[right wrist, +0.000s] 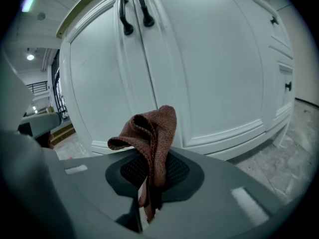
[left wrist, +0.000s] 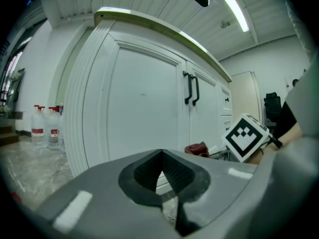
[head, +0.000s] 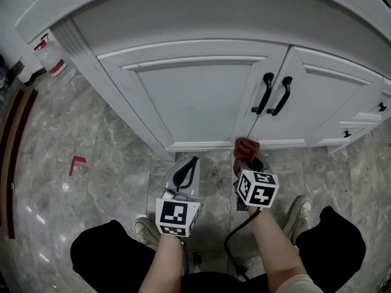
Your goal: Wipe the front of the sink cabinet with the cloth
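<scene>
- Nearest the head camera, the person's bare forearms and dark-clothed knees fill the bottom edge. The knees are cut off by the frame, and a pale shoe shows beside each.
- The left gripper is held low over the floor, pointing at the cabinet. In its own view the jaw tips meet with nothing between them.
- The right gripper is clamped on a reddish-brown cloth. In its own view the cloth rises in a crumpled fold above the jaws, and its lower end disappears down between them.
- From above, the cloth and the marker cube hide the right jaws.
- The cloth sits at the bottom rail of the white sink cabinet, below the seam between its two doors. Whether it touches the wood cannot be made out.
- The grey marble floor carries a small red mark to the left.
- Two black door handles sit side by side higher on the doors.
- Past the cabinet's left corner stand clear bottles with red caps, small and blurred.
</scene>
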`<state>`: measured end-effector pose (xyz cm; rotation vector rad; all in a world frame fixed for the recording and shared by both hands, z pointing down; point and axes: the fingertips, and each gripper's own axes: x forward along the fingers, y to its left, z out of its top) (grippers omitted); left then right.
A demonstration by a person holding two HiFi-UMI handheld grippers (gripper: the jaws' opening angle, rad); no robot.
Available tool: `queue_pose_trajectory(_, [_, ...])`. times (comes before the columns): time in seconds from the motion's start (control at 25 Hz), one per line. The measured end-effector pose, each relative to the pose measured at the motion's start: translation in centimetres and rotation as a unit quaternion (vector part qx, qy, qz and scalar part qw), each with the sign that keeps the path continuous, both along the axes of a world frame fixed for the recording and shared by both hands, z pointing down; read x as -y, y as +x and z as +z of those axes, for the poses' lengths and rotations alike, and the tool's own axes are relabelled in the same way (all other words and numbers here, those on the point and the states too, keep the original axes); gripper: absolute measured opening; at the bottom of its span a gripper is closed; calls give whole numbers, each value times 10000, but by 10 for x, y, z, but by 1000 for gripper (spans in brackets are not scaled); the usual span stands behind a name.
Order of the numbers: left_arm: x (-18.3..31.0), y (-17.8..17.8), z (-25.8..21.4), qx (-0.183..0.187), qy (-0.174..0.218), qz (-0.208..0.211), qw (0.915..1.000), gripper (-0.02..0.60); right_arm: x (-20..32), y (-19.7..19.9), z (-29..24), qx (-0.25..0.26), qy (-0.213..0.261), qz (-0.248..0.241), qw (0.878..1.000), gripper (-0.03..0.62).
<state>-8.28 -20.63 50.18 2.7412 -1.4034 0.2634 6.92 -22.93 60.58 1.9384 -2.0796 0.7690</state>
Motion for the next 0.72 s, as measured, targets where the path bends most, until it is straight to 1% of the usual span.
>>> queue_pose_trajectory(0.08, [-4, 5, -10, 221, 201, 28, 9995, 0, -9, 4, -22, 7, 163, 35, 9999, 78])
queue_pose_trajectory(0.12, [-5, 7, -17, 188, 245, -11, 9995, 0, -14, 7, -36, -39, 280, 32, 9996, 78])
queue_pose_trajectory(0.2, [-6, 13, -37, -208, 259, -123, 9994, 0, -21, 17, -65, -107, 536, 44, 9985, 78])
queue_pose_trajectory(0.28, [-6, 21, -61, -596, 330, -264, 9973, 0, -27, 30, -95, -162, 809, 64, 9966, 78])
queue_pose_trajectory(0.36, [-10, 33, -85, -725, 493, -340, 9956, 0, -32, 45, -128, -269, 1104, 35, 9935, 78])
queue_pose_trajectory(0.44, [-15, 52, -108, -743, 683, -304, 9944, 0, -35, 60, -163, -315, 1412, -53, 9895, 78])
queue_pose_trajectory(0.52, [-22, 72, -130, -728, 903, -226, 9930, 0, -36, 72, -197, -200, 1690, -191, 9852, 78])
queue_pose_trajectory(0.6, [-28, 89, -150, -667, 1152, -176, 9909, 0, -34, 78, -232, -95, 1947, -359, 9802, 78])
queue_pose_trajectory(0.72, [-37, 109, -174, -578, 1384, -132, 9886, 0, -29, 80, -283, -155, 2359, -638, 9695, 78])
